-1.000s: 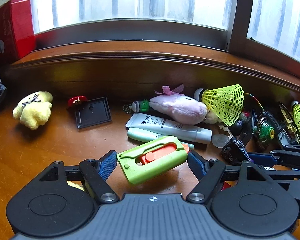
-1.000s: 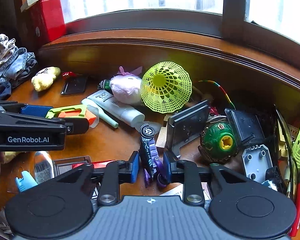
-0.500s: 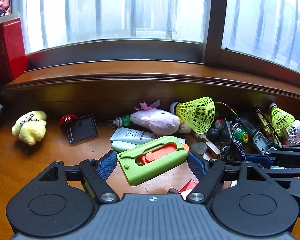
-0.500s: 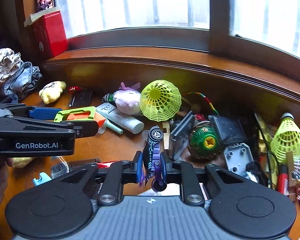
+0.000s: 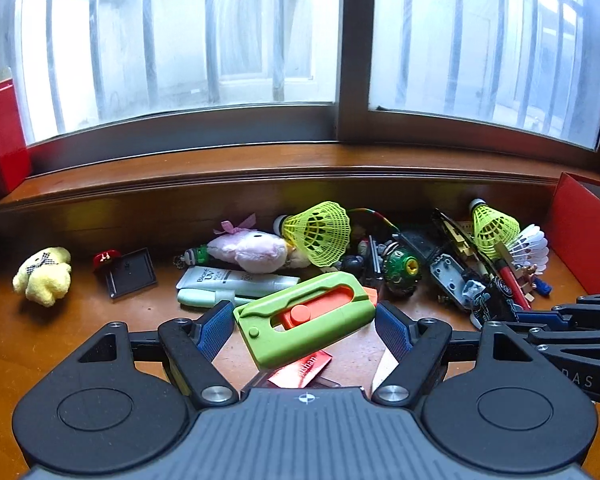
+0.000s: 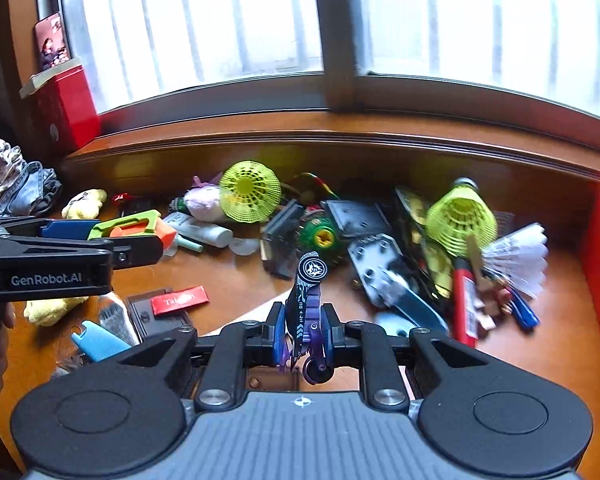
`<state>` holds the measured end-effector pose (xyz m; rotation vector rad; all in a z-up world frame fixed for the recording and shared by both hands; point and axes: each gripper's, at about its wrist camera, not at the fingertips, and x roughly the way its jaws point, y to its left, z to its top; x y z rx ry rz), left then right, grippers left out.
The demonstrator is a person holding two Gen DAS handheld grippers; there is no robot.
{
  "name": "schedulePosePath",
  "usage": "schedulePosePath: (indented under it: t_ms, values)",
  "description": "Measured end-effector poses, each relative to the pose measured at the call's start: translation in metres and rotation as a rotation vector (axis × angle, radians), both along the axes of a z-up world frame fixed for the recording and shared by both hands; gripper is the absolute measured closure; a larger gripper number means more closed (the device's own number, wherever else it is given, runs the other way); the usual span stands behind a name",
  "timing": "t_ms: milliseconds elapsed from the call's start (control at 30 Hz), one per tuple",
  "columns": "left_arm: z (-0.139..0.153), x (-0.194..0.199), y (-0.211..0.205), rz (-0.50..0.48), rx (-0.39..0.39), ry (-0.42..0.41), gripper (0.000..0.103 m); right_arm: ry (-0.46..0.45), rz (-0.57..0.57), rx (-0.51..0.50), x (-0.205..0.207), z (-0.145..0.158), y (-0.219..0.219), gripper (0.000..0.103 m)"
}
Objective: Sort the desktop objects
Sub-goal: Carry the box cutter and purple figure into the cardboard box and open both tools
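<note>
- The wooden desk (image 5: 60,344) below the window sill is taken as the landmark. In both views more of the desk and of the window is seen than a second ago, so both grippers are judged to have been raised and drawn back from the clutter.
- The left gripper (image 5: 304,322) is clamped on the green and orange box cutter (image 5: 300,316), one blue pad at each end. The cutter is carried clear above the desk, in front of the white sunscreen tube (image 5: 236,280); the grip is unchanged.
- The right gripper (image 6: 303,332) has closed fully on the black and purple toy strap (image 6: 306,304). A second ago the strap lay on the desk between parted jaws; now it is pinched upright and lifted off the desk, in front of the green spinning top (image 6: 320,236).
- Both picks are therefore judged complete. Transport to a sorting place is the step left for each; no container is confirmed, though a red box (image 5: 584,236) stands at the desk's right edge.
- The yellow-green shuttlecock (image 6: 250,191) and the remaining clutter are still unsorted at the back of the desk.
</note>
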<state>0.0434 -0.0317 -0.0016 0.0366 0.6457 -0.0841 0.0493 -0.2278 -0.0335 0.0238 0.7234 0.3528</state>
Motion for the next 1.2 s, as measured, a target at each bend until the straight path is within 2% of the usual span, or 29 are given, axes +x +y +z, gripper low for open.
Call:
schedulePosePath:
  t_ms: [500,867,1200]
  values:
    - [0.005,-0.012,-0.055,-0.089,-0.012,0.005,0.027,-0.043,-0.071,0.005,-0.043,0.022,-0.051,0.083]
    - [0.007,-0.010,-0.100,-0.141,-0.026,0.012,0.027,-0.062,-0.108,-0.017,-0.057,0.035,-0.097,0.083]
    - [0.011,-0.008,-0.122,-0.155,-0.023,0.010,0.027,-0.094,-0.113,-0.005,-0.063,0.044,-0.122,0.083]
